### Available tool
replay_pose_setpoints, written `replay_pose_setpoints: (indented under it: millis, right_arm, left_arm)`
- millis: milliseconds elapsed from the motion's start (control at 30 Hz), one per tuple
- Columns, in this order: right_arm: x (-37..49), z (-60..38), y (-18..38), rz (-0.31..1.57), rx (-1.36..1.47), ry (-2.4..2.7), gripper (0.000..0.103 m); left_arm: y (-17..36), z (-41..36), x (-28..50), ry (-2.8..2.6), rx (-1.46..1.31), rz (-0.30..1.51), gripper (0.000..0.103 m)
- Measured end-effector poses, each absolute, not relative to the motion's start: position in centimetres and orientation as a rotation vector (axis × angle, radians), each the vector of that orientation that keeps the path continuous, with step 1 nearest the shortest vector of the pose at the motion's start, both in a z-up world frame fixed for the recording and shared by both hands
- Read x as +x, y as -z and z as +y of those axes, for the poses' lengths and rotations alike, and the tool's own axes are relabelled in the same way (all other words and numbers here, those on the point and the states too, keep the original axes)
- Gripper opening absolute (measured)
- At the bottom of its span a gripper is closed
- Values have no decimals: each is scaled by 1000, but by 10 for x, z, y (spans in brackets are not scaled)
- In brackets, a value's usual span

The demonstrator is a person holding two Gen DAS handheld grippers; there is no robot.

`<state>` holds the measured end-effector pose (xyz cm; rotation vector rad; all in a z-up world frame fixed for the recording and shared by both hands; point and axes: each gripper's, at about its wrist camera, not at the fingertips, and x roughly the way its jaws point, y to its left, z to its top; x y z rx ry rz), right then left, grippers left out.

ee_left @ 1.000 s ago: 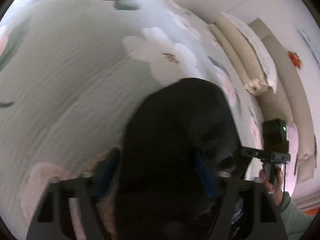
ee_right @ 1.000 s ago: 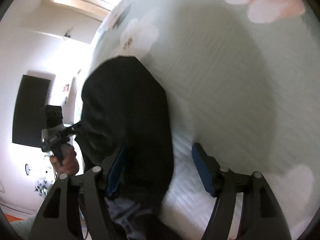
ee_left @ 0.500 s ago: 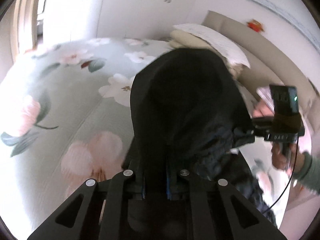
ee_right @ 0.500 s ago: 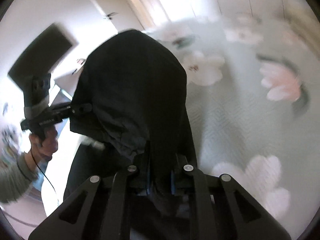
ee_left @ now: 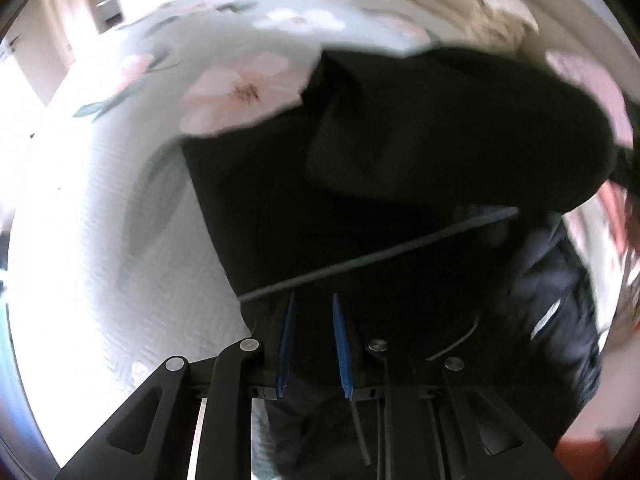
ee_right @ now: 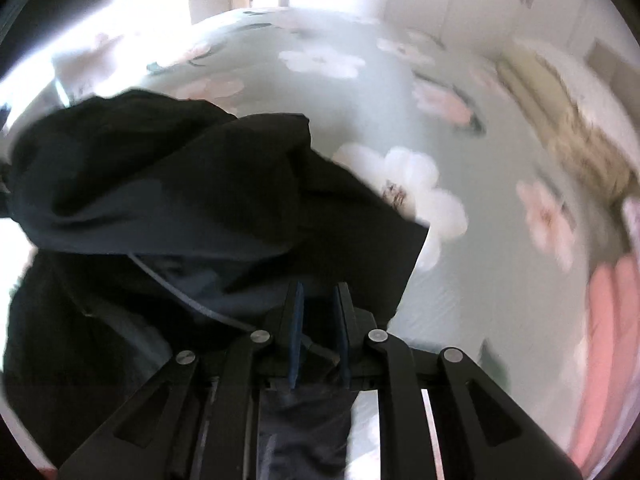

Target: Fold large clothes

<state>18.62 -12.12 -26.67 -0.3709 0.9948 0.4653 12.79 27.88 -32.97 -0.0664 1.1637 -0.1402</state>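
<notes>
**Dark garment pinched at two pts, carried over bed**

A large black garment (ee_left: 400,184) is clamped in both sets of tongs. In the left wrist view the left tongs (ee_left: 314,312) are drawn nearly together, w/ dark cloth filling the narrow gap between the blue pads (ee_left: 285,344). In the right wrist view the right tongs (ee_right: 318,304) are likewise closed on the fabric, and a thin cord (ee_right: 180,292) of the garment is seen running into the grip.

The garment is held above the bed (ee_right: 400,92), whose pale green floral cover is visible beyond and beside the cloth. Part of the fabric is bunched into a rounded hump ahead of each camera, the rest hanging below the tongs; whether the lower edge touches the bed can't be told. Both views are blurred, so seams and the garment type aren't readable.

Two separate pinch pts are prob. used so one edge is kept stretched between the hands, letting the cloth be spread flat or laid over itself instead of collapsing in a heap. Folding looks to be at an early stage: no neat fold is visible yet. Next, the garment would likely need to be lowered onto the bed w/ the held edge kept taut. Risk: thin fabric slipping out, or the cord snagging.
</notes>
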Motion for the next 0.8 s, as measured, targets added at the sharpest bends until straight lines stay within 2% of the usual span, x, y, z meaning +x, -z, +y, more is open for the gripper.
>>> replay_pose_setpoints:
  millis: [200,333,433,567,667,800]
  right_arm:
    - [197,-73,209,941,-140,-632,53]
    - [219,-31,208,930,-89,-675,54]
    - [224,-12,242,1055,-76,-683,54]
    - [191,-16,297,1229,-43,-692,54]
    - [165,-16,360,1422,-94,-628,54]
    - [167,-15,386,1366,-40,-549,53]
  left_arm:
    - [250,260,166,210,-135,934,25]
    - [242,238,205,248,-139,893,31]
    - [275,220,216,308,-175,982,31]
    - [336,202,178,339,-165,1132,31]
    - [393,196,150,319,-190,1242,31]
    - [416,206,150,273,-350,1196,31]
